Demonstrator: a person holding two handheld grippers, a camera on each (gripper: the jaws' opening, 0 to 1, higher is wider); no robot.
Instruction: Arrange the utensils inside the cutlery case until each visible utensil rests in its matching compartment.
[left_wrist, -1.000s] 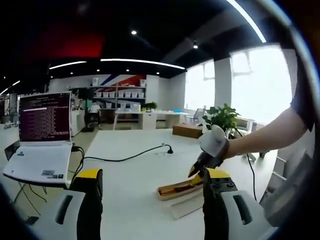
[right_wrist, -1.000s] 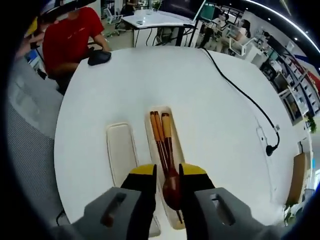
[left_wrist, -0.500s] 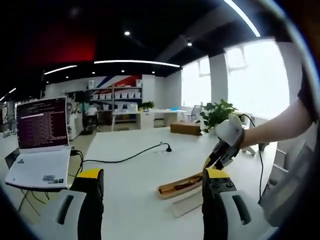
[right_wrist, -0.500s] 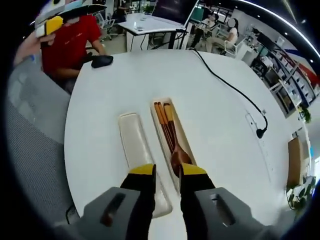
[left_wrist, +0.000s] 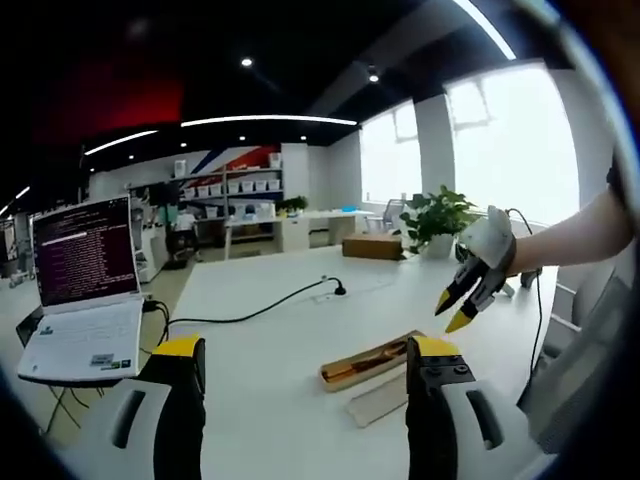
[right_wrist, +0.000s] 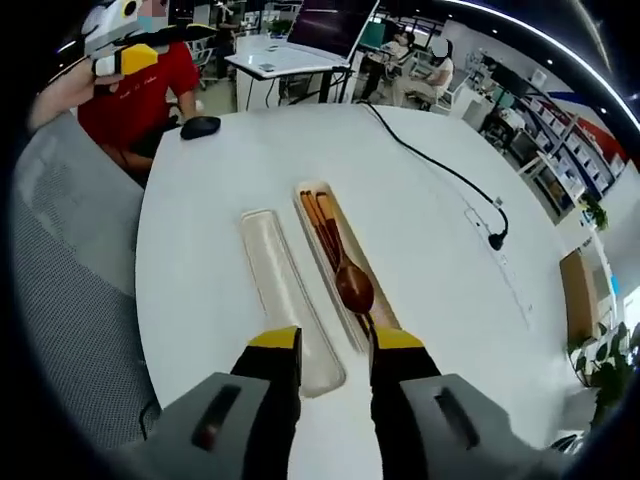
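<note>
A light wooden cutlery case (right_wrist: 309, 190) lies on the round white table (right_wrist: 430, 240). It holds a dark wooden spoon (right_wrist: 354, 287) and a pair of chopsticks (right_wrist: 318, 215), side by side. Its pale lid (right_wrist: 285, 290) lies flat just to the left. My right gripper (right_wrist: 336, 345) hovers open above the near end of case and lid, with nothing between its fingers. My left gripper (left_wrist: 305, 360) is open and empty, well back from the case (left_wrist: 372, 362). There the right gripper (left_wrist: 455, 310), held by a white-gloved hand (left_wrist: 490, 245), hangs above the case.
A laptop (left_wrist: 85, 300) sits on a stand left of the table. A black cable (left_wrist: 260, 315) runs across the table's far side, and a black mouse (right_wrist: 200, 127) lies near the edge by the person in red (right_wrist: 150, 90). A plant (left_wrist: 440, 215) stands beyond.
My right gripper has risen and drawn back from the case, its jaws now wider apart; the spoon that lay between them stays in the case. My left gripper has barely moved.
</note>
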